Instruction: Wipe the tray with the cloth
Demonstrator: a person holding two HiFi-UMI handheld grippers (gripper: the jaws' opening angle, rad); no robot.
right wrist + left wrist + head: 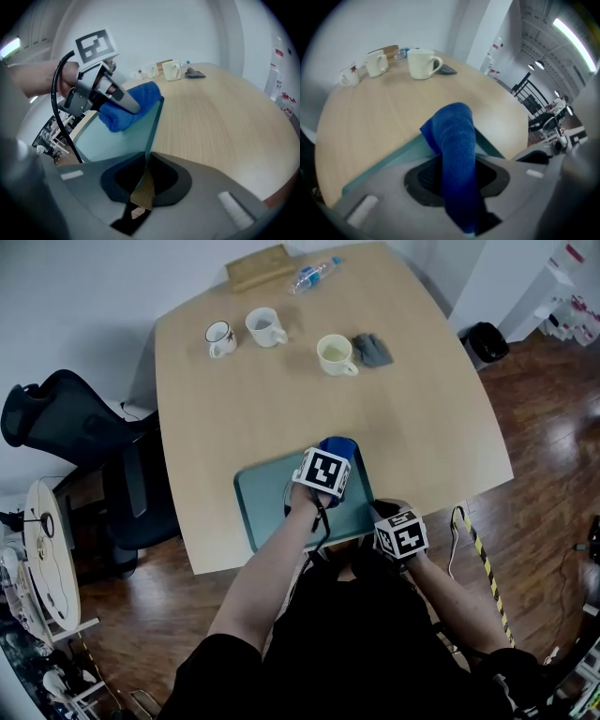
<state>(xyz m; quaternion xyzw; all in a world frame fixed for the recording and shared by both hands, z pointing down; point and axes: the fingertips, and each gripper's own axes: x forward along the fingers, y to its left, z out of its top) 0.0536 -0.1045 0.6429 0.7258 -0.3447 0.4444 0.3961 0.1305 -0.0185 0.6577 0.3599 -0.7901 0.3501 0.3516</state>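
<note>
Wooden table (422, 427) bears tray (262, 504), three mugs (336, 354), bottle (312, 275).

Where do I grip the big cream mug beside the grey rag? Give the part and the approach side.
Take the cream mug by its handle. It stands upright with the handle sticking out toward the near right, so come from there, fingers across the loop.

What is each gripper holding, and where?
The left gripper grips the blue cloth by a bunched fold; the right gripper pinches the tray by its right rim.
</note>
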